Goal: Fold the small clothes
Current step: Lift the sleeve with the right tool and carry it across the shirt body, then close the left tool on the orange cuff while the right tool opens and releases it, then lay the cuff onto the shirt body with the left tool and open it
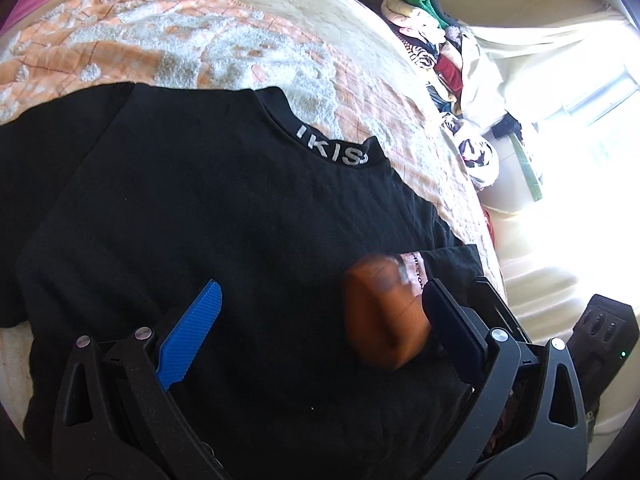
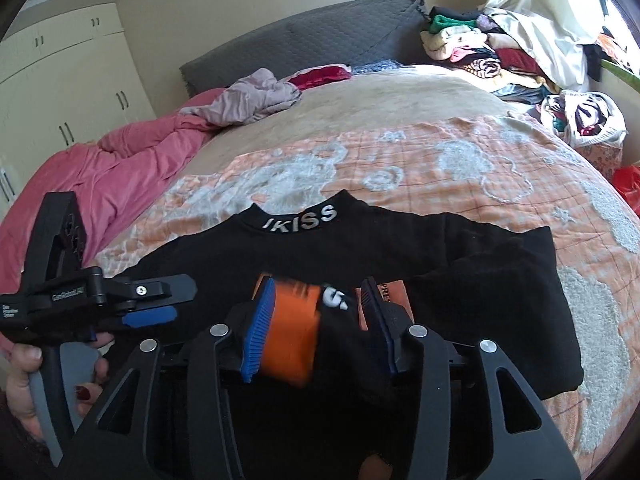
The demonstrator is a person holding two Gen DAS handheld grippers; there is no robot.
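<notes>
A black top (image 1: 224, 216) with "IKISS" on its collar lies flat on the orange and white bedspread (image 1: 168, 44); it also shows in the right wrist view (image 2: 460, 264). A blurred orange and black garment (image 1: 380, 312) hangs between the fingers of my left gripper (image 1: 320, 312), which is open wide over the top's lower part. My right gripper (image 2: 320, 324) is shut on that orange and black garment (image 2: 296, 336) and holds it above the black top. The left gripper (image 2: 148, 300) shows at the left of the right wrist view, held in a hand.
A pink duvet (image 2: 100, 176) and a grey garment (image 2: 248, 96) lie at the bed's far left. A grey headboard (image 2: 304, 44) stands behind. A pile of clothes (image 2: 480, 52) and a full bag (image 2: 584, 120) sit at the right, near a bright window (image 1: 592, 128).
</notes>
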